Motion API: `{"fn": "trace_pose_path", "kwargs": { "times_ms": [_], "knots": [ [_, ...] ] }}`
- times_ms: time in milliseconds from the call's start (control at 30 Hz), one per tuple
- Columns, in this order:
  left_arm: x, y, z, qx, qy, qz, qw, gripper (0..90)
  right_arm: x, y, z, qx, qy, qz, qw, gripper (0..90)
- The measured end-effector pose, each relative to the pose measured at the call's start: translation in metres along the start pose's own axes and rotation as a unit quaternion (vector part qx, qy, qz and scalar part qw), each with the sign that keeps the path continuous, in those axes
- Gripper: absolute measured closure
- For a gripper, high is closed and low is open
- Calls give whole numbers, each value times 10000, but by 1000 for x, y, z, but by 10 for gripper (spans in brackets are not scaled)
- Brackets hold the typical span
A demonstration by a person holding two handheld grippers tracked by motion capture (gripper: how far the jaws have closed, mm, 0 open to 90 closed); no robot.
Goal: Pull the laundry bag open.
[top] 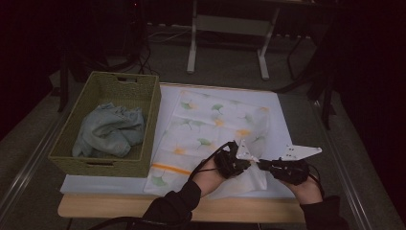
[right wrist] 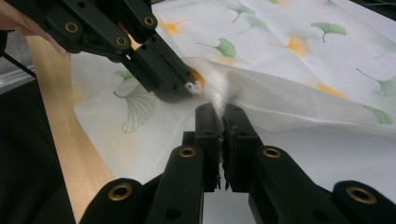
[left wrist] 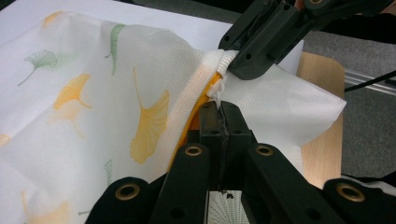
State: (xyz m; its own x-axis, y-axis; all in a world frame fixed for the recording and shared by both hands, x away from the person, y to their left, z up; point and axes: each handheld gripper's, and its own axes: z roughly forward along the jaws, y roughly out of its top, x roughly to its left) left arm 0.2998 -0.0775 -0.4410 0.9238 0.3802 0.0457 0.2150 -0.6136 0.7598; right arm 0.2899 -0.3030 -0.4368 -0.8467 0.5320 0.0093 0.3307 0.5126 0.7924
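Fingers of both my left gripper [left wrist: 220, 116] and right gripper [right wrist: 221, 114] are clenched on the ginkgo-print pillowcase [top: 210, 129] hem, side by side, its length stretching away across the worktop [top: 119, 206].

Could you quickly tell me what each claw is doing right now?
Left claw: shut on the ginkgo-print cloth.
Right claw: shut on the same cloth's hem.

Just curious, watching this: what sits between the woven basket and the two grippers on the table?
The ginkgo-print cloth lies there, in the high view, spreading from beside the basket to the left gripper and right gripper pinching its edge.
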Motion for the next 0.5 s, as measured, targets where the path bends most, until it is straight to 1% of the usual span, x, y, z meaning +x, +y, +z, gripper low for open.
{"fn": "trace_pose_path", "kwargs": {
  "times_ms": [133, 167, 267, 300, 400, 500],
  "knots": [
    [1, -1, -1, 43, -6, 11, 10000, 900, -1, -1, 0, 15, -21, 19, 10000, 857],
    [2, -3, -2, 84, -8, -13, 10000, 900, -2, -1, -1, 24, -65, 49, 10000, 857],
    [3, -4, -4, 80, 16, 1, 10000, 900, -4, -2, -3, -10, -88, 91, 9999, 857],
    [3, -4, -4, 87, -2, -23, 10000, 900, -4, -2, -3, -10, -88, 91, 9999, 857],
    [3, -5, -6, 133, -7, 36, 9999, 900, -5, -3, -5, 2, -100, 118, 9999, 857],
    [3, -8, -10, 139, -64, -7, 9999, 900, -6, -3, -5, 12, -113, 122, 9999, 857]
  ]
}}
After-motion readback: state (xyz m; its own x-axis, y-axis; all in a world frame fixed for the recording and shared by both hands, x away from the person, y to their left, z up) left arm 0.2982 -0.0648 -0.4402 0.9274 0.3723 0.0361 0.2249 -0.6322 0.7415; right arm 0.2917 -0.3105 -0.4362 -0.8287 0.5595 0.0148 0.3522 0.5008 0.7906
